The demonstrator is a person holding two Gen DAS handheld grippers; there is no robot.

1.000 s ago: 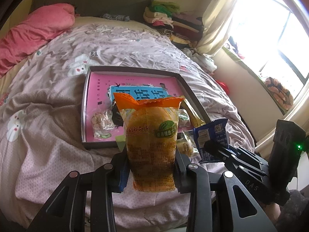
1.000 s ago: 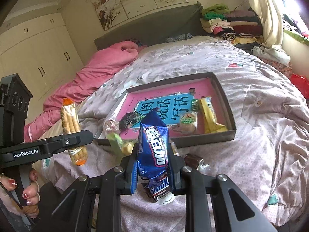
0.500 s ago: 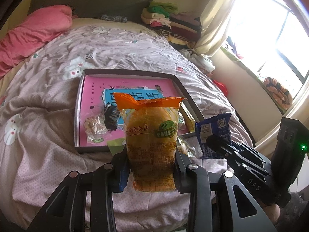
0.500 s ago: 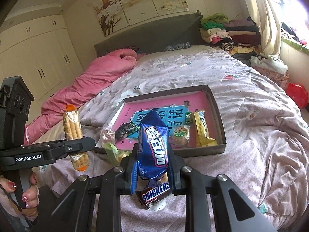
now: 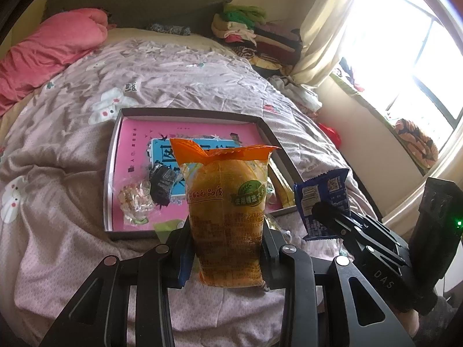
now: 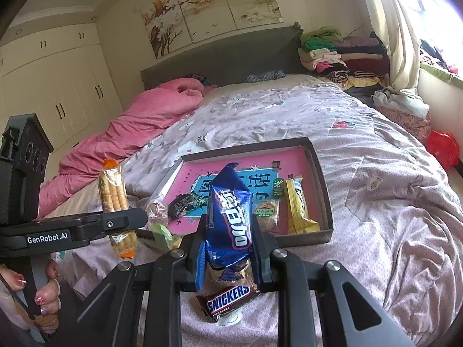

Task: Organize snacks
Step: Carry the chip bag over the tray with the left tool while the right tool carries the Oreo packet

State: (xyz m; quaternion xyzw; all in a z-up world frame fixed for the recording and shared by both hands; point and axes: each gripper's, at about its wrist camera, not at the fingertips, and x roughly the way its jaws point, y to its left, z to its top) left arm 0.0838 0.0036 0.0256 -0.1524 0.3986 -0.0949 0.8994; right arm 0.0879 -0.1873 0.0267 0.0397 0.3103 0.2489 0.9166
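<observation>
My left gripper [image 5: 227, 248] is shut on an orange cake packet [image 5: 227, 199], held upright above the bedspread just short of the tray. The same packet [image 6: 115, 205] shows side-on in the right wrist view. My right gripper [image 6: 227, 247] is shut on a blue Oreo pack [image 6: 228, 214], also visible as the blue pack [image 5: 321, 199] to the right in the left wrist view. The dark shallow tray [image 6: 324, 190] with a pink lining lies on the bed and holds several wrapped snacks. A Snickers bar [image 6: 228, 299] lies on the bedspread under the right gripper.
A green-wrapped snack [image 6: 162, 231] lies at the tray's near edge. A pink duvet [image 6: 130, 133] is bunched at the left of the bed. Folded clothes [image 6: 335, 55] are stacked by the headboard. A person's hand [image 6: 43, 289] grips the left handle. A curtained window [image 5: 390, 43] is right.
Both views have drawn back a little: the tray looks smaller and farther. The Snickers bar has come fully into view below the right gripper. Both grips are unchanged.
</observation>
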